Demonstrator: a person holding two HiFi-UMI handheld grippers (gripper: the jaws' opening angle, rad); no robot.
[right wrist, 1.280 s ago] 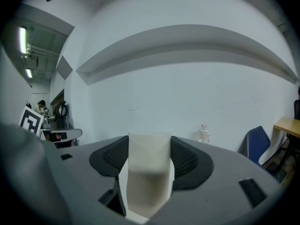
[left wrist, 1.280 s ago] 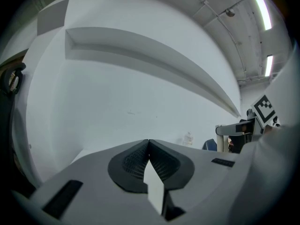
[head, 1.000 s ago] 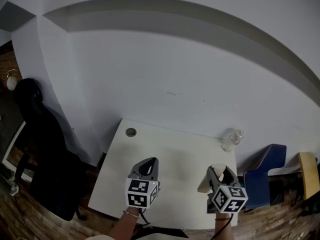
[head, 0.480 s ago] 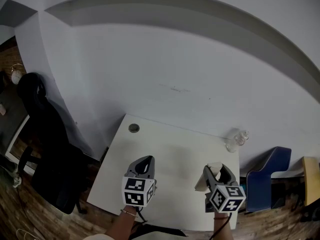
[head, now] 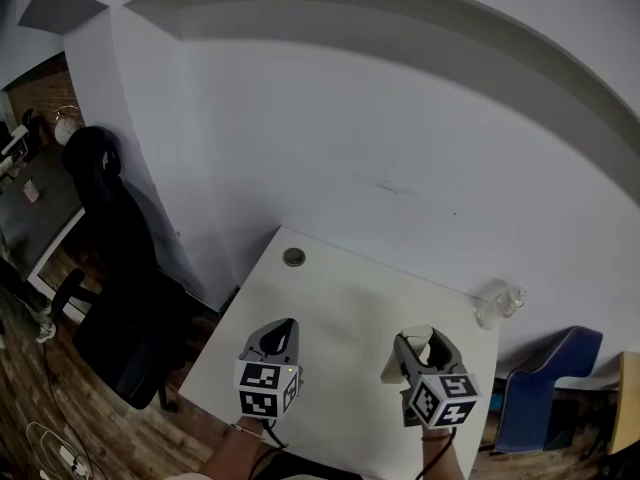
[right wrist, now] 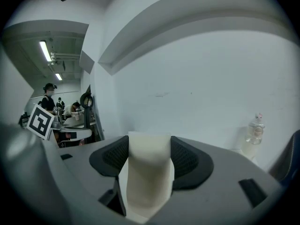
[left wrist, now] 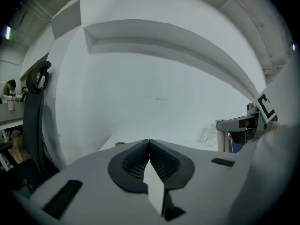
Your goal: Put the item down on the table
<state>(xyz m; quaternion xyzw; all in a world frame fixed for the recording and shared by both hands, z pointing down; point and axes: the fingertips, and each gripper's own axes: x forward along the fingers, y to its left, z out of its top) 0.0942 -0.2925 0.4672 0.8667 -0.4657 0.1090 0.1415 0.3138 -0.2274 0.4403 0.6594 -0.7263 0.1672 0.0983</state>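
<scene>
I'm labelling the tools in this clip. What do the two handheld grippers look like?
Both the left gripper and the right gripper have grey plastic bodies, with black ribbed pads lining pointed jaws. Each carries a white cube printed with black square markers.

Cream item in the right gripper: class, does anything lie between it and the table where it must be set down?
Nothing visible does. The cream item, clamped in the right gripper, is over bare table; the bottle stands at the far right corner, a small disc at the far left, both well clear.
</scene>
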